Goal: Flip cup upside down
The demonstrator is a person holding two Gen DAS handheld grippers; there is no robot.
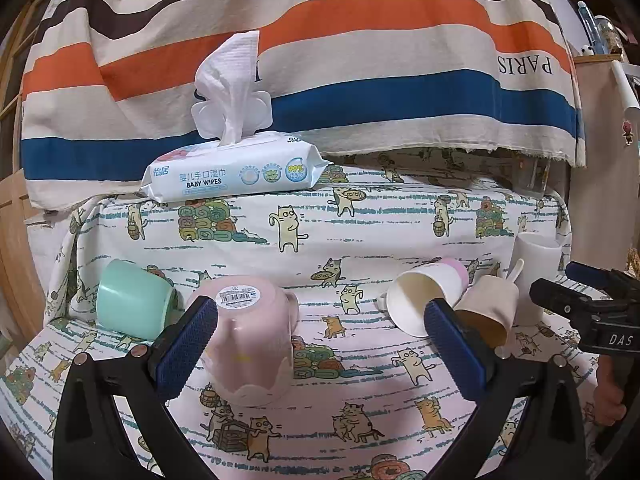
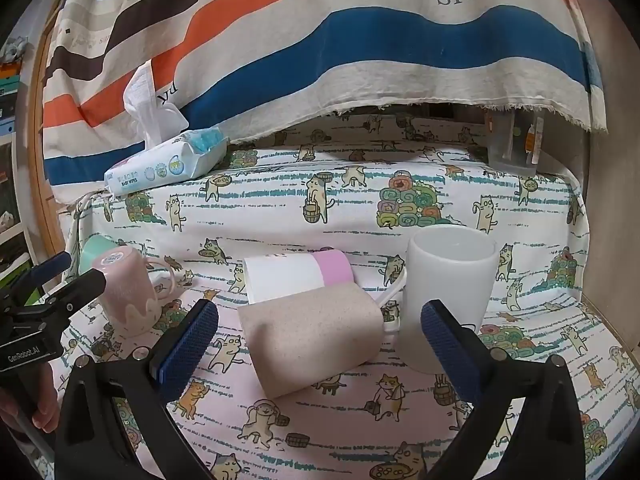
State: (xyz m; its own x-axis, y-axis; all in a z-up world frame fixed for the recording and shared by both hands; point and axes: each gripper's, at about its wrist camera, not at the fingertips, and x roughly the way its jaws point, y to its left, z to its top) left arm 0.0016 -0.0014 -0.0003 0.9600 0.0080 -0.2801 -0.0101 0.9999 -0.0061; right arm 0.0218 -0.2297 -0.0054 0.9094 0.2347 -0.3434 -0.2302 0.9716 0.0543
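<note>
Biggest risk I see: the left gripper is wide open with nothing in it, and its left finger sits right against the pink mug, so any sideways nudge could tip or slide it on the soft cat-print cloth. The mug is already upside down near the left, barcode sticker on top, handle to the right, wavy cream glaze at the rim. The right gripper is also open and empty, facing a beige cup lying on its side.

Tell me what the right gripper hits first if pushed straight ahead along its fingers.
Most likely the beige cup lying on its side: it sits centred between the open right gripper fingers, though depth is uncertain.
</note>
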